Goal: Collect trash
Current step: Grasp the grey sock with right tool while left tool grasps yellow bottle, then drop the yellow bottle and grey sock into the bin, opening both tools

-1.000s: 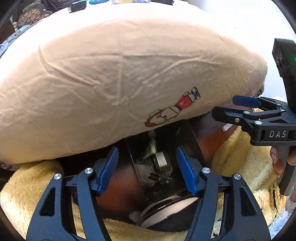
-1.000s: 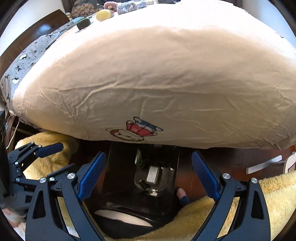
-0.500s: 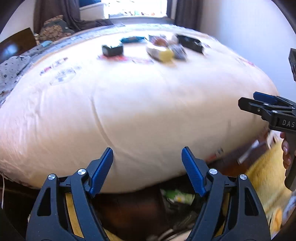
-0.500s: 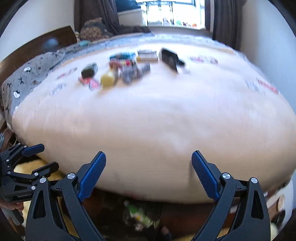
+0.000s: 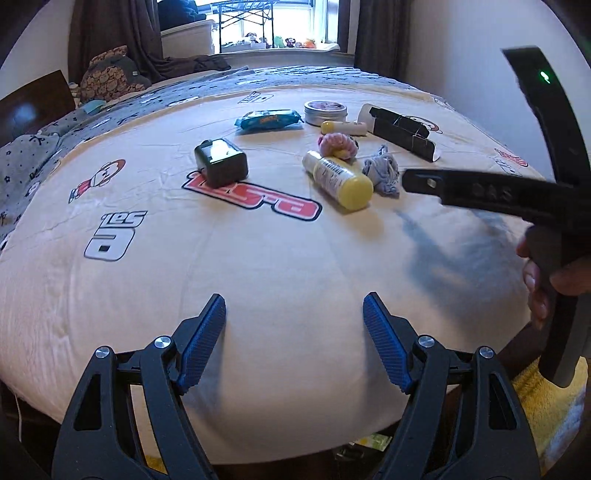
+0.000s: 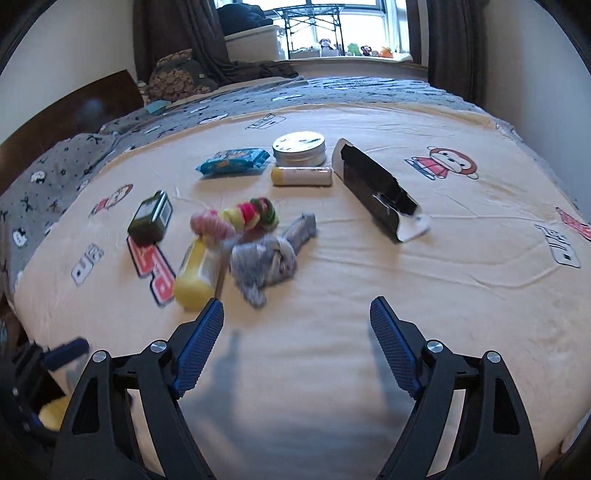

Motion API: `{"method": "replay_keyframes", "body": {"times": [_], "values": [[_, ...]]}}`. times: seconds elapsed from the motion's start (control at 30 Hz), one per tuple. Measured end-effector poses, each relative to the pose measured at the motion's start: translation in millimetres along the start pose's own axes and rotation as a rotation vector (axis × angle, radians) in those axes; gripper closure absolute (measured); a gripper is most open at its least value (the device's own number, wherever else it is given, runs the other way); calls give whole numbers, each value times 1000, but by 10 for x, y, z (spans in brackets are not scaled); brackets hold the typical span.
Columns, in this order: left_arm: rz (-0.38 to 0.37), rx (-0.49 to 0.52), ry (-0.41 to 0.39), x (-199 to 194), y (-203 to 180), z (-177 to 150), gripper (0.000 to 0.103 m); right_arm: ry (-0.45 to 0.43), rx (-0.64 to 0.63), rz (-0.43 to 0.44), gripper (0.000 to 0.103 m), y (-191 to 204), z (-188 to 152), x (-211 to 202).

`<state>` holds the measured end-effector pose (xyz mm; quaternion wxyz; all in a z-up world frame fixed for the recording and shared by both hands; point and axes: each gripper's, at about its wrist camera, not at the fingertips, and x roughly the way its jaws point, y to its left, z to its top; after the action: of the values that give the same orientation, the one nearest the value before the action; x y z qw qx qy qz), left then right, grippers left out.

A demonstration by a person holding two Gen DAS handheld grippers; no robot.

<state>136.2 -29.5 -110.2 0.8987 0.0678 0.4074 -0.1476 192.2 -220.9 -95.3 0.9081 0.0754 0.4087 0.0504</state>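
Several items lie on the cream bed sheet point(image 5: 258, 266): a dark box point(image 5: 221, 161), a blue wipes pack point(image 5: 269, 119), a round tin point(image 5: 325, 112), a yellow-capped bottle point(image 5: 338, 180), a small yellow tube point(image 5: 343, 127), a pink scrunchie point(image 5: 338, 144), a grey balled sock point(image 5: 384, 170) and an open black carton point(image 5: 402, 133). My left gripper point(image 5: 294, 341) is open and empty above the bed's near edge. My right gripper point(image 6: 296, 345) is open and empty, just short of the grey sock point(image 6: 266, 260) and bottle point(image 6: 197, 275).
A grey patterned blanket point(image 6: 110, 136) covers the far left of the bed, with a dark headboard point(image 6: 59, 110) beside it. A window point(image 6: 332, 26) and curtains stand at the back. A yellow fluffy rug point(image 5: 546, 402) lies at the lower right.
Both grippers have risen from the dark bin beside the bed up over the mattress edge. The bed top and its items have come into view. The right gripper moved further forward.
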Motion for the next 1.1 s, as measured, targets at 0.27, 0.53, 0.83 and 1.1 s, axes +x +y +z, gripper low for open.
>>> {"method": "replay_keyframes", "body": {"times": [0.27,0.53,0.83,1.1], "values": [[-32,-7,-1,158,-127,152,30,74,84,58,32,-10,276,431],[-73,-27,8,394,-260,414,30,82,37,24,72,-68,347,469],[-50,-70,16,771,-327,786,33,24,-16,-44,73,-366,268,85],[-45,-65,6,741,-235,747,72,16,-35,-4,73,-420,-28,-138]]}}
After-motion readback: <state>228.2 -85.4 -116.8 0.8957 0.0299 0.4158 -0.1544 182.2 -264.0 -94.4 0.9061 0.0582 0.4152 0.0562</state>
